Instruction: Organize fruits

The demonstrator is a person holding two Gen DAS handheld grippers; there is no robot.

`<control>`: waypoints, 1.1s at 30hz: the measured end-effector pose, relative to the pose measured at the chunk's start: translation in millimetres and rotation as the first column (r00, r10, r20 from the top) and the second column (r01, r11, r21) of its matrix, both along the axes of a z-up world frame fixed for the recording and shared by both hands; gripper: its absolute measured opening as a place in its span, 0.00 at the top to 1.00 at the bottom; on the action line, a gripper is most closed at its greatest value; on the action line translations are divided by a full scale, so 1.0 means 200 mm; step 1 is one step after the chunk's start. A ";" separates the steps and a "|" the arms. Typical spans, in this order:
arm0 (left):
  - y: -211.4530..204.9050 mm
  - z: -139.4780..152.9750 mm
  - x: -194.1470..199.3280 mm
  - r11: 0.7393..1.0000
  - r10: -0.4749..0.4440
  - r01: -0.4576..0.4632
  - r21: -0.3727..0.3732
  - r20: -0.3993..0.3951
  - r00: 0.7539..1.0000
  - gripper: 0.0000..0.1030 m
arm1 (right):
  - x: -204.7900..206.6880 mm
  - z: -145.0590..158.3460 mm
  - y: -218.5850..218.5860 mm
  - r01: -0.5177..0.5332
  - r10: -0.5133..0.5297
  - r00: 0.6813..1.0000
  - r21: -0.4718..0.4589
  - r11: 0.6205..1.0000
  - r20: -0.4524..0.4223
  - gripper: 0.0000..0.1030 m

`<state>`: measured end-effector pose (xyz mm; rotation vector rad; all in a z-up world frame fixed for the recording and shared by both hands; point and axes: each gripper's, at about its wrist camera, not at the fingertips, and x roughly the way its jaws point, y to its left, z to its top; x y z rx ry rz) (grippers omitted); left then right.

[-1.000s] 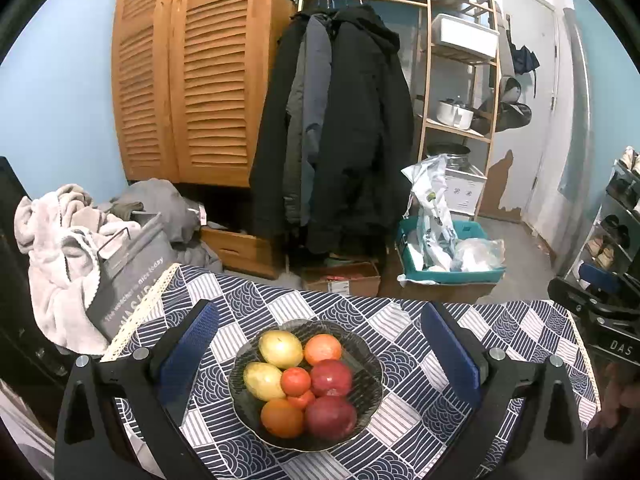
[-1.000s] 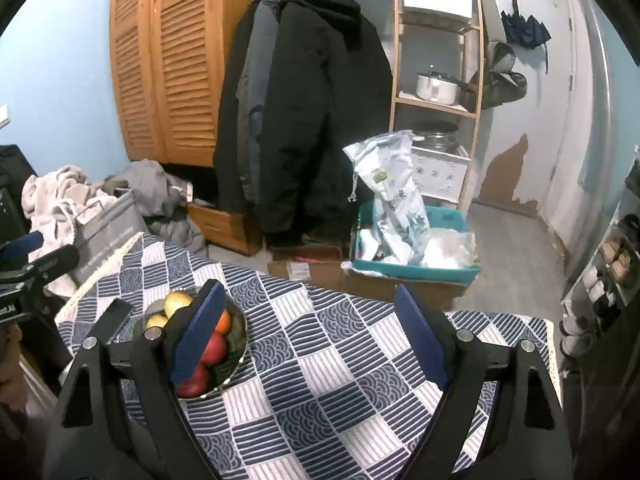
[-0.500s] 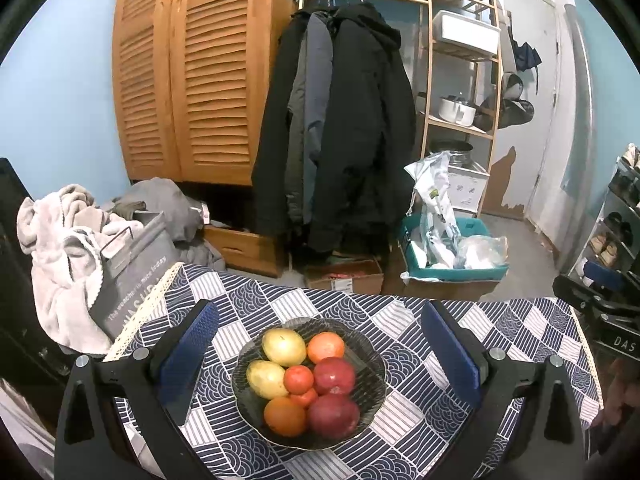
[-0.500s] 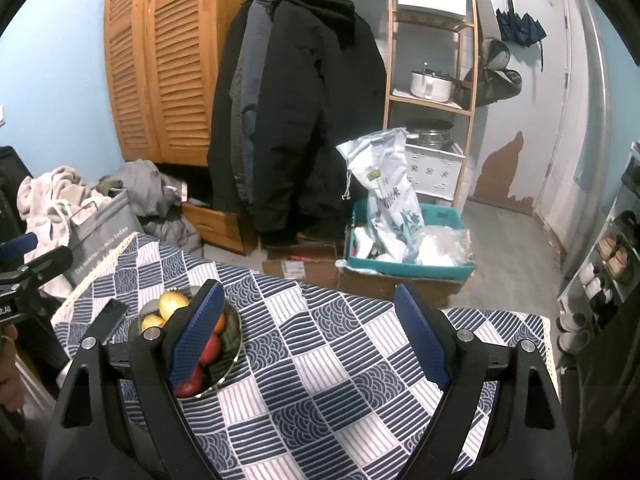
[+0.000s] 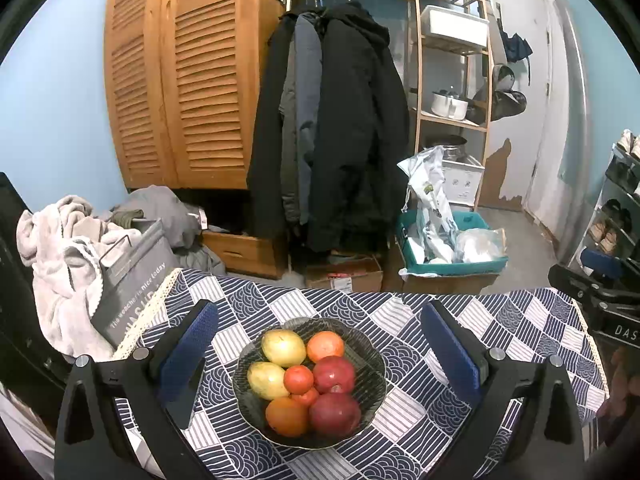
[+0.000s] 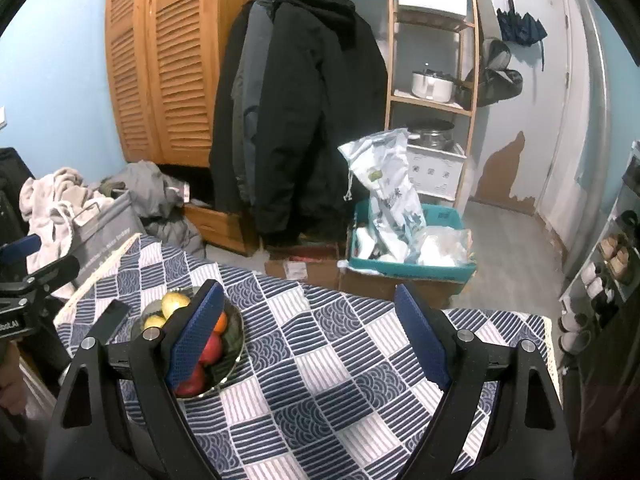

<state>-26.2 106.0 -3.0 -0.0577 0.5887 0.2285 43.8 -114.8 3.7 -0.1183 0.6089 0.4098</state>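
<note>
Fruit bowl [image 5: 372,364]: on worktop [image 5: 520,332], between spread, empty left gripper [image 5: 316,356] fingers; right gripper [image 6: 308,332] released, bowl at its left.

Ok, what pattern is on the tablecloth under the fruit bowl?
Navy-and-white checked patchwork tablecloth, clearest in the right wrist view.

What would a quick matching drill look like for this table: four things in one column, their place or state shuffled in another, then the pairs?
Things:
1. left claw
2. right claw
3. bowl
4. teal crate

Place or state:
A. on the floor past the table
B. open above bare checked cloth
C. full of fruit on the cloth
D. open, framing the bowl

Pairs: 1-D, 2-B, 3-C, 4-A
</note>
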 end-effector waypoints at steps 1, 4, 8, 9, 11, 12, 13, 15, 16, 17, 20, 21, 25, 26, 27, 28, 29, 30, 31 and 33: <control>0.01 0.00 0.00 1.000 0.000 0.000 0.002 -0.002 1.000 0.01 | 0.00 0.00 0.00 0.000 0.000 1.000 -0.001 1.000 0.001 0.16; 0.01 0.00 0.01 1.000 -0.001 0.001 0.002 -0.002 1.000 0.01 | 0.00 0.00 0.00 0.000 0.000 1.000 -0.001 1.000 0.003 0.16; 0.00 0.00 0.00 1.000 -0.001 0.001 0.003 -0.005 1.000 0.01 | 0.00 0.00 0.00 0.003 -0.003 1.000 -0.001 1.000 0.001 0.16; 0.01 0.00 0.00 1.000 -0.001 0.001 0.004 -0.004 1.000 0.01 | 0.00 0.00 0.00 0.003 -0.003 1.000 -0.001 1.000 0.000 0.16; 0.01 0.00 0.01 1.000 -0.002 0.002 0.003 -0.004 1.000 0.01 | 0.00 0.00 0.00 0.002 -0.002 1.000 0.000 1.000 0.001 0.16; 0.00 0.00 0.00 1.000 -0.004 0.004 0.005 -0.005 1.000 0.01 | 0.00 0.00 0.00 0.002 -0.002 1.000 -0.001 1.000 0.002 0.16; 0.01 0.00 0.01 1.000 -0.003 0.003 0.002 -0.005 1.000 0.01 | 0.00 0.00 0.00 0.001 -0.001 1.000 -0.001 1.000 0.001 0.16; 0.01 0.00 0.00 1.000 -0.004 0.004 0.002 -0.018 1.000 0.01 | 0.00 0.00 0.00 0.001 -0.001 1.000 -0.001 1.000 0.001 0.16; 0.02 0.00 0.00 1.000 -0.002 0.002 0.001 -0.022 1.000 0.01 | 0.00 0.00 0.00 0.001 -0.001 1.000 -0.001 1.000 0.001 0.16; 0.03 0.00 0.00 1.000 0.000 0.000 0.000 -0.026 1.000 0.01 | 0.00 0.00 0.00 0.001 -0.001 1.000 -0.001 1.000 0.001 0.16; 0.03 0.00 0.00 1.000 0.005 -0.005 -0.005 -0.035 0.999 0.01 | 0.00 0.00 0.00 0.002 -0.002 1.000 -0.001 1.000 0.002 0.16; 0.04 0.00 0.00 1.000 0.007 -0.008 -0.010 -0.041 0.999 0.01 | 0.00 0.00 0.00 0.002 -0.002 1.000 0.000 1.000 0.001 0.16; 0.04 0.00 0.02 1.000 0.010 -0.011 -0.019 -0.046 0.999 0.01 | 0.00 0.00 0.00 0.001 -0.001 1.000 -0.002 1.000 0.002 0.16; 0.04 0.00 0.02 1.000 0.009 -0.010 -0.019 -0.047 0.999 0.01 | 0.00 0.00 0.00 0.001 -0.001 1.000 -0.002 1.000 0.003 0.16; 0.04 0.00 0.01 1.000 0.009 -0.010 -0.021 -0.046 0.999 0.01 | 0.00 0.00 0.00 0.002 -0.002 1.000 -0.002 1.000 0.002 0.16; 0.04 0.00 0.02 1.000 0.007 -0.008 -0.021 -0.047 0.999 0.01 | 0.00 0.00 0.00 0.003 -0.003 1.000 -0.001 1.000 0.002 0.16; 0.04 0.00 0.02 1.000 0.007 -0.008 -0.021 -0.047 0.999 0.01 | 0.00 0.00 0.00 0.004 -0.004 1.000 -0.001 1.000 0.001 0.16; 0.04 0.00 0.02 1.000 0.007 -0.008 -0.021 -0.046 0.999 0.01 | 0.01 0.01 0.00 0.005 -0.005 1.000 0.000 1.000 0.000 0.16; 0.04 0.00 0.02 1.000 0.007 -0.008 -0.020 -0.046 0.999 0.01 | 0.00 0.01 0.00 0.004 -0.004 1.000 -0.001 1.000 0.002 0.16; 0.04 0.00 0.02 1.000 0.006 -0.007 -0.018 -0.046 0.999 0.01 | 0.00 0.01 0.00 0.003 -0.003 1.000 -0.001 1.000 0.003 0.16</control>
